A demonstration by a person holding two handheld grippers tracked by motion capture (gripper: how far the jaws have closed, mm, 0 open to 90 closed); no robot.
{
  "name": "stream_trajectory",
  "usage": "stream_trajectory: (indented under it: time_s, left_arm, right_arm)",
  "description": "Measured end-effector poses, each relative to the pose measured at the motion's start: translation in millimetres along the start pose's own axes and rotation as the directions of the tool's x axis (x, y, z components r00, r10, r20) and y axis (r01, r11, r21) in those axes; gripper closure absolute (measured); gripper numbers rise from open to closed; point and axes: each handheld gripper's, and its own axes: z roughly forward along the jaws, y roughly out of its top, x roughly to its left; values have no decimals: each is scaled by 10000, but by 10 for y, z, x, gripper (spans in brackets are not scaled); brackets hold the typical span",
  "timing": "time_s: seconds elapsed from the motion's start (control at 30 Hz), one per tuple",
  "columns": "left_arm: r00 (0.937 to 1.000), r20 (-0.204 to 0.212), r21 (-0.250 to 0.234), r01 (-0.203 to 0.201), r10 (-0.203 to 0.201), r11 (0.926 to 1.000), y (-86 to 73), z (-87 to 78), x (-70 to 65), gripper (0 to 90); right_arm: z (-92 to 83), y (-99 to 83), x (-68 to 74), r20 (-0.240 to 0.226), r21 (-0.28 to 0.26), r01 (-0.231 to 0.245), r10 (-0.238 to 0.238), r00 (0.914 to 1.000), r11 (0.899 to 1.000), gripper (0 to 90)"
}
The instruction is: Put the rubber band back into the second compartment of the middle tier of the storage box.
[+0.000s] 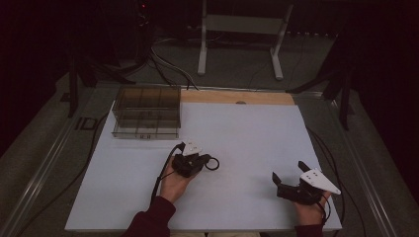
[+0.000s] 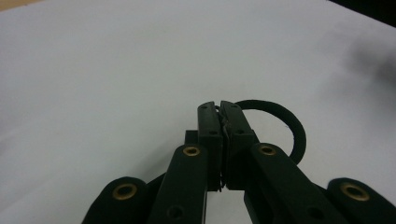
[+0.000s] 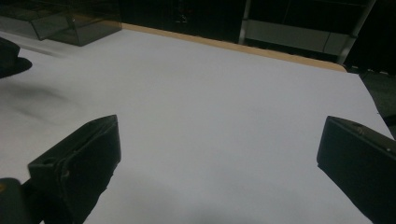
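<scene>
Hair tie (image 2: pixel 286 122), a black loop, sits pinched at its edge between the closed jaws of the left gripper (image 1: pixel 201 160), resting on the white table (image 1: pixel 247 133) near its middle. Right gripper (image 1: pixel 289 173) hovers near the table's front right corner with its jaws spread wide and nothing between them. Back left stands a clear plastic box (image 1: pixel 146 112) with compartments.

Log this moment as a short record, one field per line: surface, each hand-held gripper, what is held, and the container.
surface: white table top
left hand-held gripper: jaws shut on black loop
right hand-held gripper: jaws wide open, nothing between them
container: clear compartment box at the far left of the table, contents cannot be told
grippers: apart, not touching
</scene>
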Motion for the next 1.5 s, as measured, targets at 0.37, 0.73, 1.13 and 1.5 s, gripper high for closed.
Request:
stream_trajectory:
  time_s: [0.37, 0.73, 1.13, 1.5]
  left_arm:
    - [9997, -170, -265, 149, -154, 9995, 72, -96, 80, 893]
    - [9991, -370, -425, 208, -224, 9989, 155, -179, 162, 893]
    - [9976, -605, -508, 313, -343, 9982, 198, -229, 269, 893]
    - [9954, -875, -670, 327, -386, 9972, 242, -307, 346, 893]
  right_arm:
    - [1, -1, 0, 25, -14, -4, 4, 10000, 10000, 0]
    - [0, -1, -2, 33, -30, -17, 17, 10000, 10000, 0]
    - [3, -3, 0, 22, -2, -33, 33, 10000, 10000, 0]
    - [3, -3, 2, 15, 2, -32, 32, 10000, 10000, 0]
